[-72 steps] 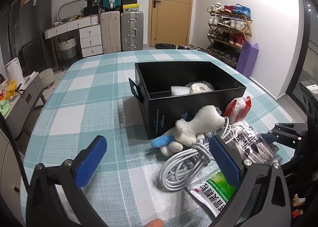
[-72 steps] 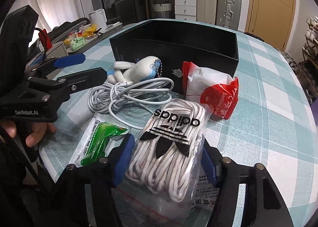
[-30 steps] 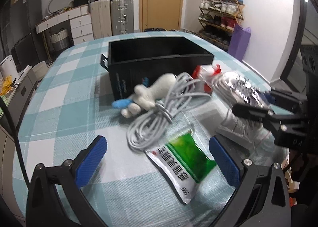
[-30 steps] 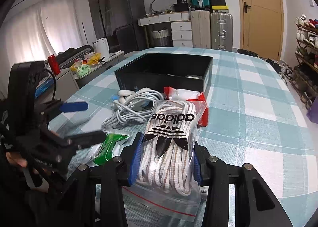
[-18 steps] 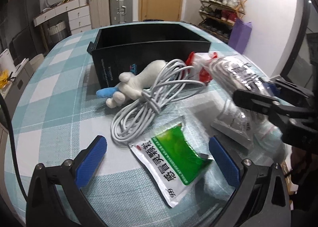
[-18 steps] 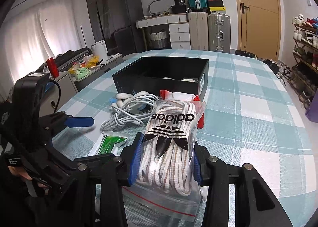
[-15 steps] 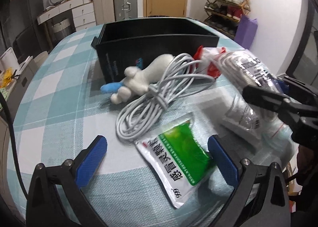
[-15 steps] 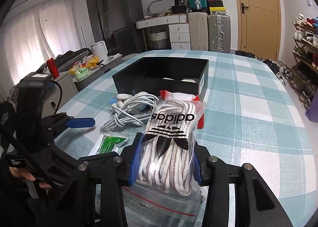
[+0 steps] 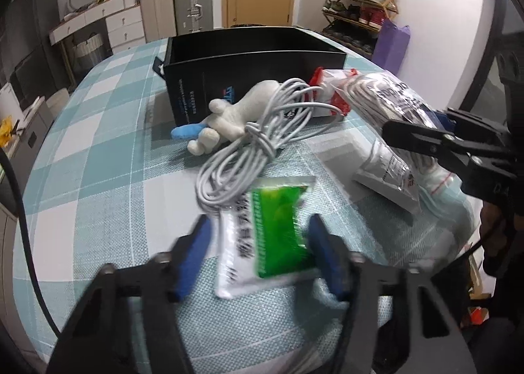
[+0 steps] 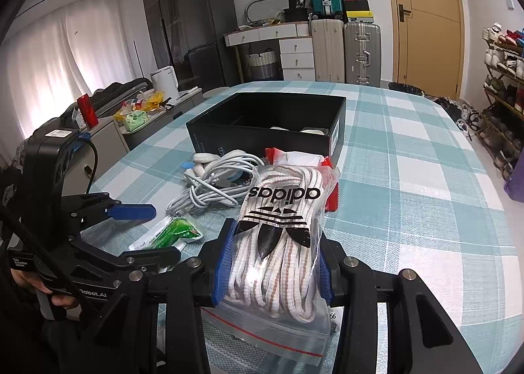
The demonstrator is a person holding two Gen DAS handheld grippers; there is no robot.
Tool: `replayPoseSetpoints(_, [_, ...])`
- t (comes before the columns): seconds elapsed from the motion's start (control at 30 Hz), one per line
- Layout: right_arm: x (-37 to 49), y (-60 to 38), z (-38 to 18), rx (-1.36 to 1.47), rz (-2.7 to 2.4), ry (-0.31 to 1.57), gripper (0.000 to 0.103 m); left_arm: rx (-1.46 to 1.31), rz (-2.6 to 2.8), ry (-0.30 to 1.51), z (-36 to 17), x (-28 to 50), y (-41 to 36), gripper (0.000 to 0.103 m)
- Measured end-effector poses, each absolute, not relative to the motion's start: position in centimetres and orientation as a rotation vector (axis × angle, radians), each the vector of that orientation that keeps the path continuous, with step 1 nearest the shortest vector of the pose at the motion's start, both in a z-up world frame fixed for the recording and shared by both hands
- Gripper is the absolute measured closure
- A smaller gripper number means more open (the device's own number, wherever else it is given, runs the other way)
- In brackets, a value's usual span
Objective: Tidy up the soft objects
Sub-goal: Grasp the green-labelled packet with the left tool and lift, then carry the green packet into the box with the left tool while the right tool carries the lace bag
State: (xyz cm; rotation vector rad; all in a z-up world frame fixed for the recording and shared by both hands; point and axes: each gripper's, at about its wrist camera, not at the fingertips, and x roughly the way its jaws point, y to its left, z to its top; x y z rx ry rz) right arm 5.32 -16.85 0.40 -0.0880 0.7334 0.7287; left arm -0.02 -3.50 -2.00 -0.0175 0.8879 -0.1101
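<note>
1. Right gripper [image 10: 271,262]: its blue pads clamp the sides of a clear zip bag of white-and-tan shoelaces with a black trefoil logo [image 10: 278,236]. The bag stands up between the jaws and appears lifted off the cloth, probably ready to carry to the box.
2. Left gripper [image 9: 258,252]: its jaws are closing around a green-and-white foil sachet [image 9: 265,236] that lies between the blue pads. The right pad looks to be against the sachet's edge; the left pad shows a gap. The frame is blurred, so a firm pinch cannot be confirmed.
3. The sachet sits directly ahead of the left gripper, flat on the teal-and-white checked tablecloth [image 9: 98,158]. A side squeeze suits a thin packet that could buckle.
4. Beyond the left gripper's tips: a bundled white cable [image 9: 255,148], its nearest loop touching the sachet's far end. It could drag along on a lift.
5. Farther ahead, under the cable: a white plush toy with a blue tip [image 9: 226,118].
6. Behind those: an open black cardboard box [image 9: 252,56], the likely destination, already holding a few pale items.
7. Ahead of the right gripper, against the box: a red-and-white plastic packet [image 10: 294,158]. Nothing blocks the box's open top.
</note>
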Motion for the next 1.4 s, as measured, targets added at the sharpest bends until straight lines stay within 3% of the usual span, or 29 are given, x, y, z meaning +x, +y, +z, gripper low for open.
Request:
replayPoseSetpoints(0.33, [5.3,-16.6,0.6,-0.099,0.737,0.725,0.060,-0.015,-0.176,0.882,-1.1,-1.1,-3.4,0.075])
replayPoseSetpoints(1.4, [5.0,-16.5,3.5,-0.075,0.757,0.634,0.060,-0.146,-0.136,0.661,4.5,0.0,0.6,0.076])
